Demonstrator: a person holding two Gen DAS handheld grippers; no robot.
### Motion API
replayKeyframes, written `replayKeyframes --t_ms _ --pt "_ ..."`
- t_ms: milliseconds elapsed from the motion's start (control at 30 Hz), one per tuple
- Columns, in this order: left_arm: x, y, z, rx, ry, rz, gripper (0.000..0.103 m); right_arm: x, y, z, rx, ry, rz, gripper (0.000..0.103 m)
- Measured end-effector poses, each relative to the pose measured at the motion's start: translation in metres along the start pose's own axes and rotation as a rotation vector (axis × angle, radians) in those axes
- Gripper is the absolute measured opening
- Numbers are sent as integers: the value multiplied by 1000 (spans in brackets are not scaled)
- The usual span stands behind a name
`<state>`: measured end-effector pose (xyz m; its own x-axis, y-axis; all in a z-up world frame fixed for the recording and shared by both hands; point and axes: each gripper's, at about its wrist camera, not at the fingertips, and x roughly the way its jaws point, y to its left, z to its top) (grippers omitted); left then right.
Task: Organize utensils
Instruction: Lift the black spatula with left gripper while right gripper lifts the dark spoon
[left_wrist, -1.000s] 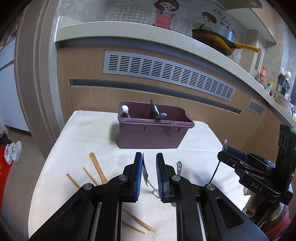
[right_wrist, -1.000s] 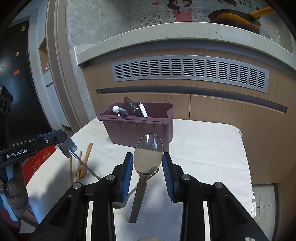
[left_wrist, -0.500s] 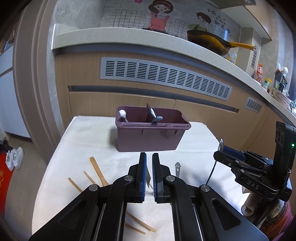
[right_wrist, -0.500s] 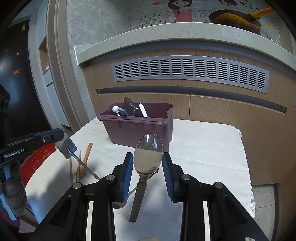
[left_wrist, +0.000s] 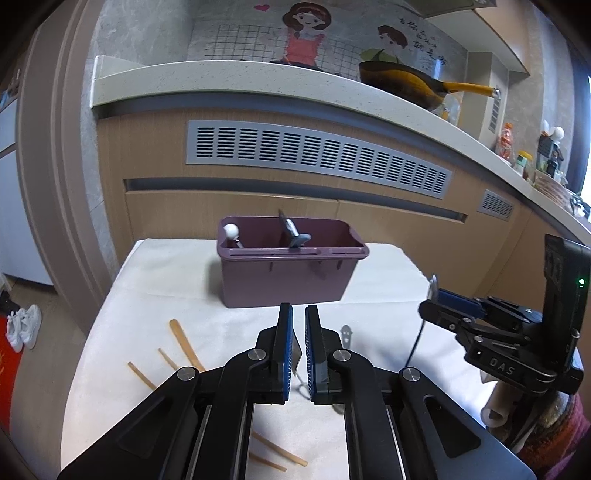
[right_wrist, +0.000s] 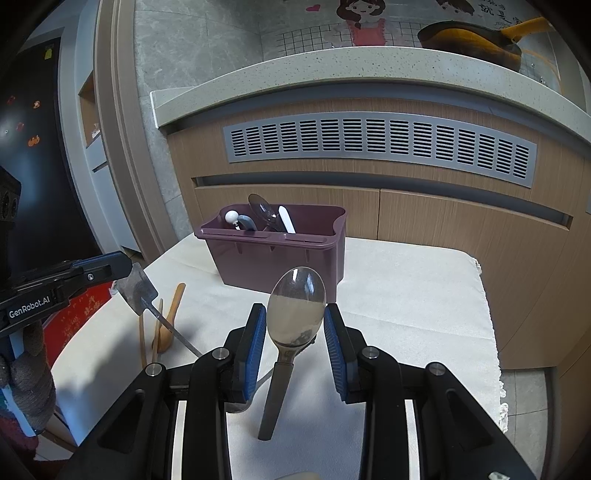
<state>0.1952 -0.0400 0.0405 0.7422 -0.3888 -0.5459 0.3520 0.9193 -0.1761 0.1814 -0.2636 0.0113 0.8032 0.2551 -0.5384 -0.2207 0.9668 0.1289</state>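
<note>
Left gripper (left_wrist: 298, 345) jaws just closing, pinching flat metal spatula (right_wrist: 138, 290), right gripper (right_wrist: 294, 338) clamping large steel spoon (right_wrist: 295, 306), purple plastic caddy (right_wrist: 273, 258) at 12 o'clock.

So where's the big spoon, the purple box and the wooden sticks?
Big spoon (right_wrist: 295, 306): right wrist view, its bowl.
Purple box (left_wrist: 288, 280): left wrist view, front wall.
Wooden sticks (left_wrist: 142, 376): left wrist view, one stick's shaft.
</note>
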Motion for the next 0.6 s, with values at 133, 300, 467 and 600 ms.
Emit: replayKeyframes --t_ms 133,300,467,600 --pt "2 -3 2 20 0 -12 8 -1 -1 0 1 0 0 30" --pt "4 -5 2 55 -19 -29 18 0 -2 -1 5 1 0 30" --pt "8 -1 2 56 -25 -10 29 0 -2 -1 5 1 0 30" --pt "8 0 1 66 -26 6 29 0 -2 -1 7 1 -1 30"
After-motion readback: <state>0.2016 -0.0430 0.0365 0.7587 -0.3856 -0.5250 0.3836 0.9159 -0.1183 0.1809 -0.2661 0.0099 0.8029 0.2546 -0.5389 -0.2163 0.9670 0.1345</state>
